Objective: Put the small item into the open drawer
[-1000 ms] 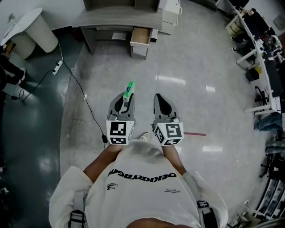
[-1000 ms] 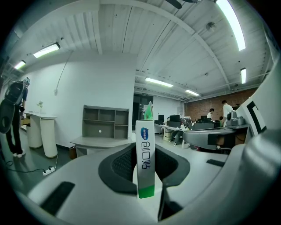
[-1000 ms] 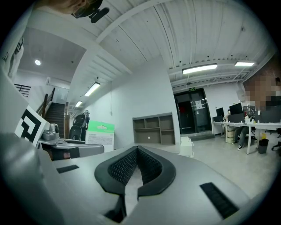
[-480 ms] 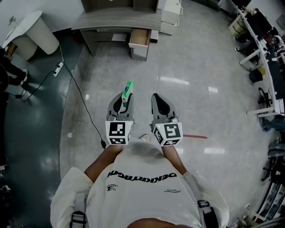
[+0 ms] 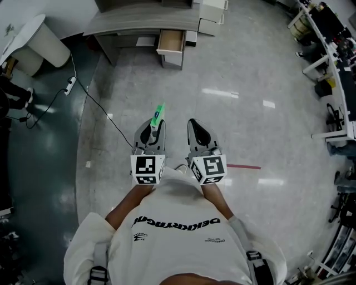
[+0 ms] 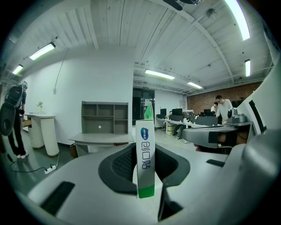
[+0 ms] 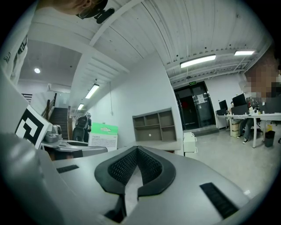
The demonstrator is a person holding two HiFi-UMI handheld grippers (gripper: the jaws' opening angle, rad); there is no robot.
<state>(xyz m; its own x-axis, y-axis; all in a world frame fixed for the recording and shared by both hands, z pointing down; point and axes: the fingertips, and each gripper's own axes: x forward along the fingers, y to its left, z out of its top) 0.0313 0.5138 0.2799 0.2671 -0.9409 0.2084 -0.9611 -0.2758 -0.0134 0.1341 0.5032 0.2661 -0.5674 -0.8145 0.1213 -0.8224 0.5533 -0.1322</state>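
My left gripper [image 5: 155,124] is shut on a slim white box with a green end [image 5: 157,114], which sticks out forward past the jaws. In the left gripper view the box [image 6: 145,151] stands upright between the dark pads, blue print on its face. My right gripper [image 5: 196,126] is held beside it at the same height, jaws together and nothing in them [image 7: 137,150]. The open drawer [image 5: 171,41] juts from the grey desk [image 5: 139,22] far ahead across the floor. Both grippers are well short of it.
A white round table [image 5: 40,34] and a power strip with a long black cable [image 5: 70,83] lie at the left. White cabinets [image 5: 211,11] stand right of the desk. Office desks and chairs [image 5: 328,61] line the right side. Red tape [image 5: 243,166] marks the floor.
The desk and drawer have slid toward the top of the head view. Both grippers keep their pose side by side, the box still in the left one.
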